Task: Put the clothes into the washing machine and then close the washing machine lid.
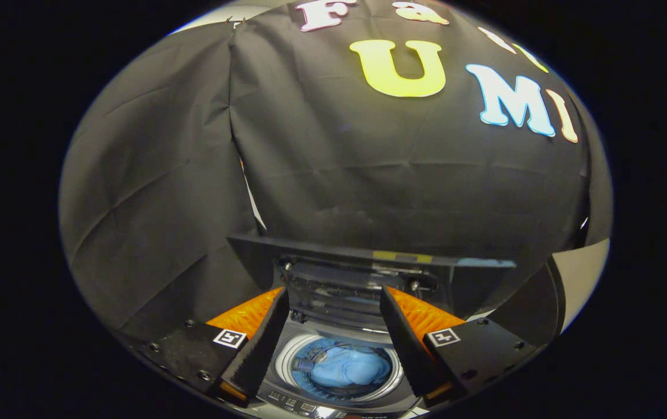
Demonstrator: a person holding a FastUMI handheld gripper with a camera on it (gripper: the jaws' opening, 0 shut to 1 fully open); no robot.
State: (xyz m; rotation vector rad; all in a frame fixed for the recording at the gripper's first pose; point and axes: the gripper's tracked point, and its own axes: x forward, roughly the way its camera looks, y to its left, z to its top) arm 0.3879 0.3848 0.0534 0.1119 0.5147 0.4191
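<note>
Clothes [349, 368] lie inside the washing machine [339, 401] drum — lid [368, 256] upright behind it. Gripper [333, 343] hangs above the drum, fingers apart and empty — next, hook the lid's top edge and lower it gently.

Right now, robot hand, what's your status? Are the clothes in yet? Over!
Gripper open, holding nothing. Blue clothes in washing machine drum, below the fingers. Lid up, not yet closed. Nothing in the way.

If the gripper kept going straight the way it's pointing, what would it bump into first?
Probably the raised washing machine lid, standing just beyond the open gripper, though depth is hard to judge. The blue clothes lie lower, in the drum, between the fingers and out of that line.
</note>
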